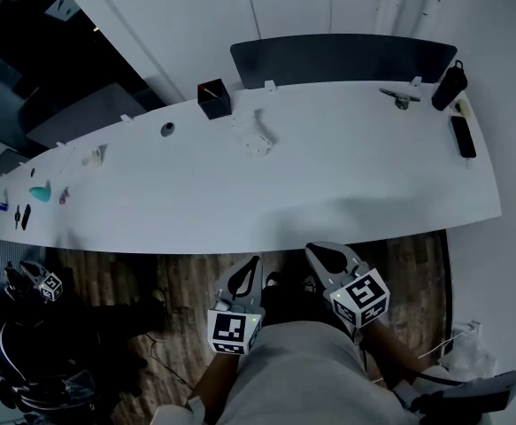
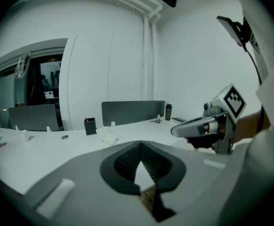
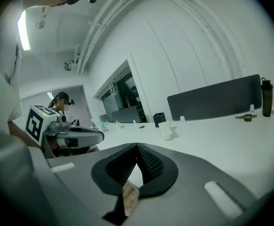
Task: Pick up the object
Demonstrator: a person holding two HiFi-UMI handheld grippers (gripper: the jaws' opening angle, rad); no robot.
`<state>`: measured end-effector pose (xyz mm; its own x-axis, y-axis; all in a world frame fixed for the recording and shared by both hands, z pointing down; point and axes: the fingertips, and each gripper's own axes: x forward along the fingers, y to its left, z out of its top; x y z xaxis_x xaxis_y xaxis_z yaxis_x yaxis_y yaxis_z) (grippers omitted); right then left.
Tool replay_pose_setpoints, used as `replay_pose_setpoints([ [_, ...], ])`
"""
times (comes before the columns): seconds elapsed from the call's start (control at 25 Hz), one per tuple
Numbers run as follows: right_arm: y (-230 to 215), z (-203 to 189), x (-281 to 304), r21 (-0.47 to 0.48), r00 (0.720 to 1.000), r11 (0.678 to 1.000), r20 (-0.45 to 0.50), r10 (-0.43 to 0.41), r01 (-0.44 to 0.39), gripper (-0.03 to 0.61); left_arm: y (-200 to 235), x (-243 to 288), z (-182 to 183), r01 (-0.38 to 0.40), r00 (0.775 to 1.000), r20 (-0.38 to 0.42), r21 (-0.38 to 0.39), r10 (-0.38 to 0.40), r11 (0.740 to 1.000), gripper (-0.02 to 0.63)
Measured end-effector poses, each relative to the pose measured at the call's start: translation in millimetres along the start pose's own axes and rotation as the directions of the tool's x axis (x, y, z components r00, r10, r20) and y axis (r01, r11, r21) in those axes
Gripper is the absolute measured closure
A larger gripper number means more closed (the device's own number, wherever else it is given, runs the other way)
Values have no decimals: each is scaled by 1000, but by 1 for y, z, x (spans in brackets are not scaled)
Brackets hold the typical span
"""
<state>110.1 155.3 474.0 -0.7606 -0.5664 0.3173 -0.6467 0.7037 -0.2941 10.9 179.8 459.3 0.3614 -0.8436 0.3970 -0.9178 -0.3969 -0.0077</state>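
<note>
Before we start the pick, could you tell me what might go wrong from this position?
1. Both the left tongs and right tongs are shut and empty, below the near edge of the table. Reaching in shut would likely shove the small white object rather than grip it.
2. That object lies well across the table, close to the black pen holder, so a long reach might knock the holder.

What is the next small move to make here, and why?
Probably open the right gripper and bring it forward over the table toward the white object. Both it and the left gripper are shut, empty and held short of the table's near edge.
</note>
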Motion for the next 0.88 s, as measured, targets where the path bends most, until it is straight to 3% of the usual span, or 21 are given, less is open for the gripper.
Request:
replay_pose_setpoints([
  [0.4, -42, -4, 28, 94, 997, 993, -21, -71, 72, 577, 23, 66, 4, 91, 995, -36, -67, -94, 994, 612],
  [0.88, -88, 36, 158, 199, 991, 972, -83, -107, 122, 577, 127, 151, 17, 218, 973, -57, -72, -222, 973, 612],
])
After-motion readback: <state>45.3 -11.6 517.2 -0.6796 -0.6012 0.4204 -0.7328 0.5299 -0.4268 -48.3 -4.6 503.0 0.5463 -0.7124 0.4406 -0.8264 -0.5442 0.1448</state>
